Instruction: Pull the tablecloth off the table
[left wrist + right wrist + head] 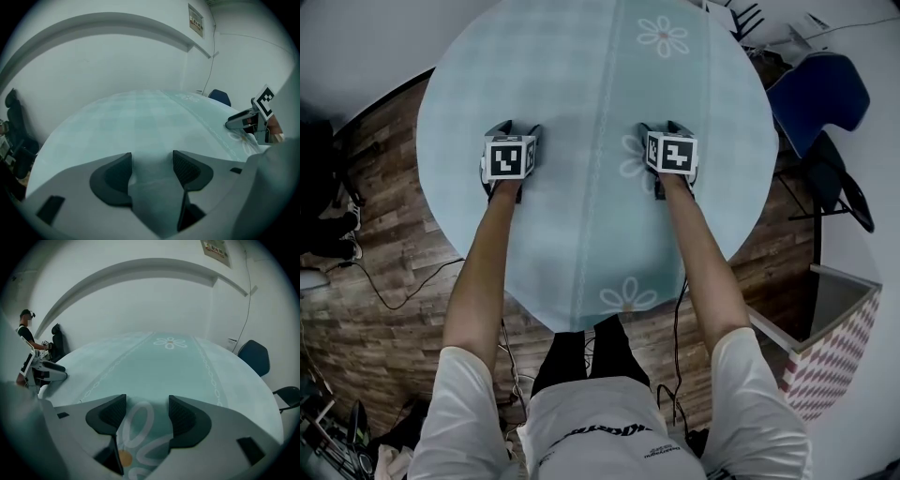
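A pale teal tablecloth [581, 84] with white daisy prints covers the round table. My left gripper [516, 129] rests on its left half, my right gripper [661, 128] on its right half, both pointing away from the person. In the left gripper view the left gripper [151, 157] stands open, with flat cloth [140, 117] showing between its dark pads. The right gripper [146, 401] is open too, and a daisy print on the cloth [154, 366] lies between its pads. Neither pair of pads presses on the cloth.
A blue chair [820, 98] stands at the table's far right, and a patterned open box [830, 347] at the near right. Cables [394, 291] run over the wooden floor on the left. A person [26, 333] stands by the far wall next to a black chair [57, 345].
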`<state>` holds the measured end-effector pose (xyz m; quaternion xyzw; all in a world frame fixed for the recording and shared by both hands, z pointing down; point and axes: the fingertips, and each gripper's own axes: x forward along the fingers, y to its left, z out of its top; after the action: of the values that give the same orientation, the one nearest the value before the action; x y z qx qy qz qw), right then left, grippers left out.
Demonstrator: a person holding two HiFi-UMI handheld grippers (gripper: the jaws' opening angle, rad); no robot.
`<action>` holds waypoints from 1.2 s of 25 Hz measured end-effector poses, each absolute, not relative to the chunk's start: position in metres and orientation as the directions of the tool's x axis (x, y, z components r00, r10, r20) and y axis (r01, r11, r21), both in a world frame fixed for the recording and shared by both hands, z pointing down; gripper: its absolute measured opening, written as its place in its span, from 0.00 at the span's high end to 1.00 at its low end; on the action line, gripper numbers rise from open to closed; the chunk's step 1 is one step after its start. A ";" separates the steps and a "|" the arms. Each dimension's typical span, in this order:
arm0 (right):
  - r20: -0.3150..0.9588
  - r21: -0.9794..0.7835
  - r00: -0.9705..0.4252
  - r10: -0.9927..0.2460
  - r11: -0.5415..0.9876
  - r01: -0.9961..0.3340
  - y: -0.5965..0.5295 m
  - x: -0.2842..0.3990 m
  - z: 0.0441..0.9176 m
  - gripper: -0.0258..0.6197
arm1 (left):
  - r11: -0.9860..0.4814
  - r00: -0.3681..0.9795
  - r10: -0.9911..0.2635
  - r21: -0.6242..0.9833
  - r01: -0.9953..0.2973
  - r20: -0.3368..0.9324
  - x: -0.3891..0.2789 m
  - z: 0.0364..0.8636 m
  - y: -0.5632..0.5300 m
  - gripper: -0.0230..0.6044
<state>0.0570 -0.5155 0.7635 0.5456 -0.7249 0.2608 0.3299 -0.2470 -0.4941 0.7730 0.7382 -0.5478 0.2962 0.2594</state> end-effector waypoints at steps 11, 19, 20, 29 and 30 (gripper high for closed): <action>0.754 -0.020 -0.194 -0.628 0.273 -0.962 -0.510 0.058 0.761 0.76 | -0.291 0.257 -0.626 0.085 -0.953 0.736 -0.233 0.764 -0.489 0.87; 0.760 -0.105 -0.258 -0.597 0.279 -0.954 -0.497 0.057 0.763 0.91 | -0.291 0.275 -0.616 0.110 -0.950 0.738 -0.226 0.767 -0.479 0.94; 0.760 -0.105 -0.258 -0.597 0.280 -0.954 -0.494 0.057 0.763 0.91 | -0.287 0.273 -0.614 0.113 -0.951 0.741 -0.226 0.766 -0.476 0.94; 0.764 -0.113 -0.266 -0.588 0.283 -0.952 -0.456 0.054 0.764 0.91 | -0.277 0.267 -0.606 0.116 -0.954 0.749 -0.221 0.769 -0.437 0.94; 0.764 -0.109 -0.264 -0.589 0.286 -0.952 -0.451 0.054 0.764 0.91 | -0.283 0.273 -0.605 0.119 -0.952 0.748 -0.218 0.772 -0.432 0.94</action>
<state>0.0543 -0.4509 0.7641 0.5211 -0.7393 0.2923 0.3104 -0.2179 -0.4324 0.7719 0.7432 -0.5238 0.2985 0.2901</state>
